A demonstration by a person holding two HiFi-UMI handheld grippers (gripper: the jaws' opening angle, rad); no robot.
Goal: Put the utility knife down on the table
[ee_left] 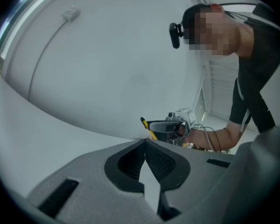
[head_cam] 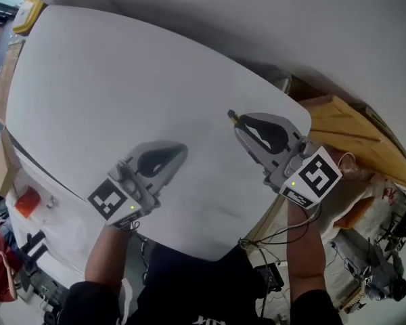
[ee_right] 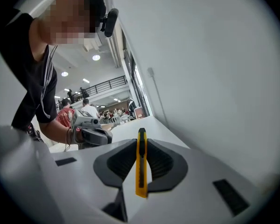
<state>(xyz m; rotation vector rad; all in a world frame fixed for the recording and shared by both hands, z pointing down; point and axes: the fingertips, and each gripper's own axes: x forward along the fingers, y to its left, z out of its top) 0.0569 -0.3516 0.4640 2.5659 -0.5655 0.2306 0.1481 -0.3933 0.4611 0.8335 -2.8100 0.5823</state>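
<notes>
- Currently, utility knife (ee_right: 141, 164): slim yellow body, black slider strip down the middle, black tip.
- Pinched edge-on between right gripper (ee_right: 141, 147) pads, tip sticking out past the jaw ends, over white table (head_cam: 122, 80) near its right edge.
- Left gripper (ee_left: 145, 149) pressed together, empty.
- Only markings legible: black-and-white square patterns on both gripper cubes.

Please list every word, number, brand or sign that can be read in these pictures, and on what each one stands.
No text can be read in any view.
Left marker cube and right marker cube: black and white square patterns only, no letters.
Shirt: white print at the head view's bottom edge, cut off and unreadable.
Utility knife: no print visible.
</notes>
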